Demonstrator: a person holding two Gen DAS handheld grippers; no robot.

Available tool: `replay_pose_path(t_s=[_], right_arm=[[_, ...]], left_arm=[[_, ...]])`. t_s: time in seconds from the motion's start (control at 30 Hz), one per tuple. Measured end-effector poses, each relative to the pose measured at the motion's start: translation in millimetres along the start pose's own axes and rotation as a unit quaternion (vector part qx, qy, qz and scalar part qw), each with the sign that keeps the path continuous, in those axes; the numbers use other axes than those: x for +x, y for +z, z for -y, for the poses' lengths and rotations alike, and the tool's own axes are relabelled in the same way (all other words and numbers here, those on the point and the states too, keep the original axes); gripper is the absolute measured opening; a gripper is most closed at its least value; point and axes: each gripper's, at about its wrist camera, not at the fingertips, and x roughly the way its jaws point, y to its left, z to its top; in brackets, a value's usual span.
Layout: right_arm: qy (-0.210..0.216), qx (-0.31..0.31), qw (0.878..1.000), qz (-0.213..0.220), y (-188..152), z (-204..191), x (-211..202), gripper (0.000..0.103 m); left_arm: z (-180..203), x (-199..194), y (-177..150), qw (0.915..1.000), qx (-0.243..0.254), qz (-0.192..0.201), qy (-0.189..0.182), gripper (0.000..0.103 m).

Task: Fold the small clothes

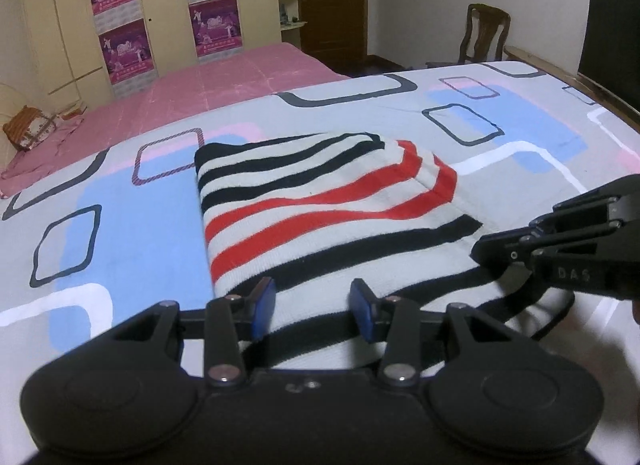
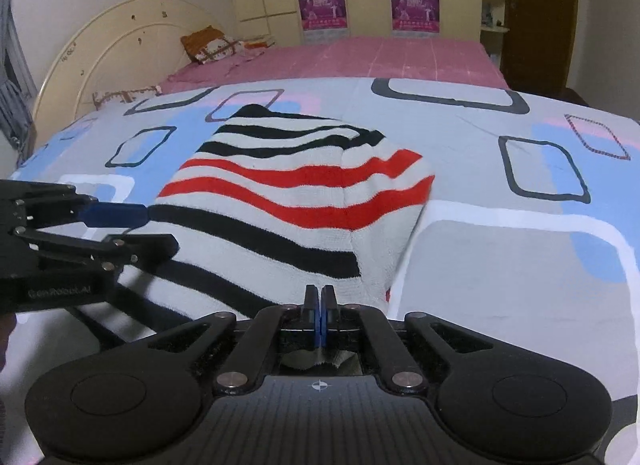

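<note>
A striped knit garment (image 2: 280,201), white with black and red bands, lies part-folded on the bed's patterned sheet (image 2: 500,265), filling the middle of both wrist views. The right tool (image 2: 319,305) has its jaws pressed together at the hem's near edge, at 6 o'clock of the garment, seemingly pinching cloth, a scrap of which shows behind the pads. The left tool (image 1: 314,307) stands partly open astride the near hem, and its blue pads (image 1: 264,305) do not seem to press the cloth. The knit looks soft, light and limp, so it should drape and sag; best taken at hem corners.
</note>
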Motion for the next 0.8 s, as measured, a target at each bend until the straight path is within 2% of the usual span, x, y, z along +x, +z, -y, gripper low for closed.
replay_pose_path(t_s=[0.13,0.17,0.2,0.23,0.27,0.3,0.4,0.43,0.53,0.67,0.8], right_arm=[[0.021,0.039,0.999,0.011,3.2,14.4,-8.7,0.000],[0.021,0.054,0.998,0.022,4.8,19.1,-14.9,0.008],[0.021,0.065,0.997,0.027,6.4,23.3,-19.5,0.025],[0.026,0.077,0.996,0.033,7.9,30.3,-23.9,0.070],[0.038,0.090,0.994,0.046,8.5,38.7,-28.2,0.077],[0.051,0.102,0.992,0.048,10.0,46.0,-29.7,0.076],[0.072,0.156,0.985,0.031,14.1,74.0,-24.0,0.068],[0.086,0.180,0.979,0.027,13.9,84.8,-20.3,0.063],[0.128,0.248,0.960,0.007,11.5,111.4,-2.5,0.061],[0.152,0.274,0.949,-0.025,9.4,126.9,22.7,0.059],[0.176,0.276,0.944,-0.041,10.5,126.7,38.6,0.059]], left_arm=[[-1.3,-3.2,1.5,1.0000,-0.005,0.001,0.004,0.042],[-2.7,-4.9,2.0,0.9999,-0.010,0.004,0.004,0.042],[-5.9,-6.4,2.2,0.9998,-0.018,0.009,0.007,0.053],[-9.4,-7.6,2.3,0.9994,-0.028,0.015,0.010,0.083],[-14.4,-8.9,1.9,0.9988,-0.041,0.026,0.010,0.094],[-20.0,-9.4,1.3,0.9980,-0.054,0.034,0.006,0.096],[-37.2,-0.4,1.9,0.9958,-0.089,0.018,-0.013,0.090],[-42.8,3.3,1.8,0.9945,-0.102,0.013,-0.019,0.086],[-62.1,19.8,-0.5,0.9869,-0.151,-0.009,-0.056,0.083],[-77.5,37.9,-4.9,0.9783,-0.190,-0.031,-0.075,0.088],[-83.7,48.2,-4.4,0.9722,-0.212,-0.040,-0.091,0.086]])
